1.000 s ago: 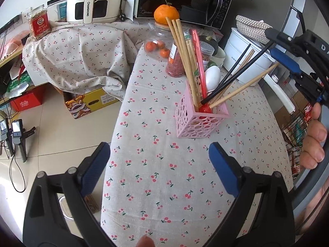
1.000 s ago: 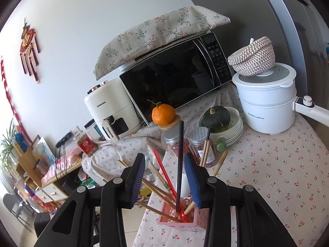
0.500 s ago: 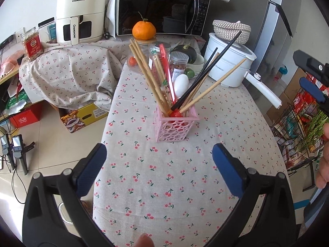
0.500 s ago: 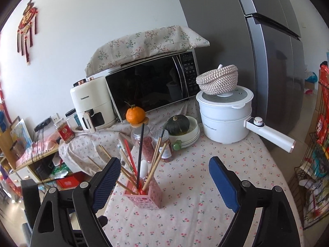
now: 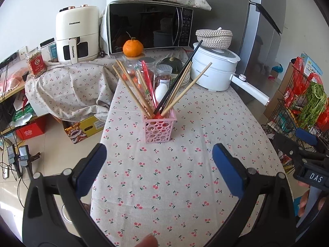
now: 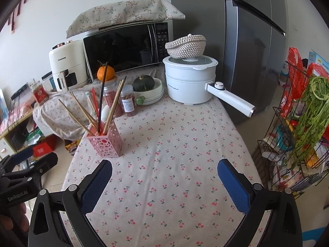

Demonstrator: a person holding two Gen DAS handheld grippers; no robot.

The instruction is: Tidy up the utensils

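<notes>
A table covered with a cherry-print cloth [image 5: 176, 175] is seen from two gripper cameras, both angled down at it. A pink perforated holder [image 5: 159, 127] stands upright on the cloth, toward the table's left edge. Utensils are gathered inside it and fan outward: several wooden chopsticks [image 5: 131, 86] leaning left, a black chopstick [image 5: 181, 74] and a further wooden one leaning right, a red utensil [image 5: 149, 82] and a white spoon [image 5: 161, 92] between them.

The left gripper [image 5: 158, 162] is held above the near part of the table with its blue-padded jaws spread wide; nothing lies between them, and the holder is seen well beyond them. The right gripper [image 6: 164, 182] is likewise held over bare cloth, its jaws opening and nothing between them. Each gripper appears at the edge of the other's view, and fingertips of the holding hands are glimpsed at the frame edges.

Behind the holder, glass jars [image 5: 163, 75], an orange [image 5: 133, 48] set on one jar's lid, and a dark green squash in a bowl [image 6: 144, 83] are grouped. A white electric pot [image 6: 191, 80] with a long handle stands to the right, a woven basket resting on its lid. A microwave [image 5: 148, 27] and a white air fryer [image 5: 77, 34] are placed at the back. A wire rack [image 6: 292, 140] holding greens and packets stands to the table's right.
</notes>
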